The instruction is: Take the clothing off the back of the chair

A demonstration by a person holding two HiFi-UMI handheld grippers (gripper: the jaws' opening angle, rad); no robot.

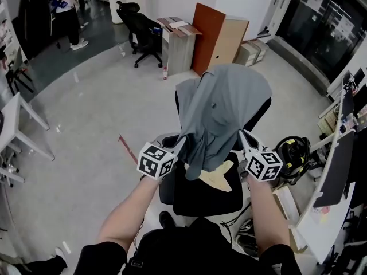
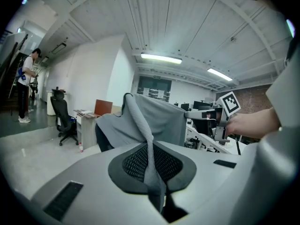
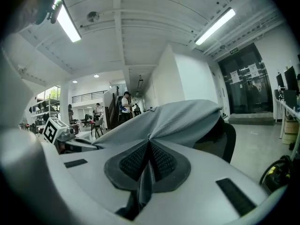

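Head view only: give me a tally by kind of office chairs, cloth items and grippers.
black office chairs: 2
grey garment: 1
yellowish cloth on the near seat: 1
grippers, jaws shut on the grey garment, left gripper, right gripper: 2
Total: 6

Bright ceiling tubes (image 2: 161,58); sharp, edges fisheye-warped.
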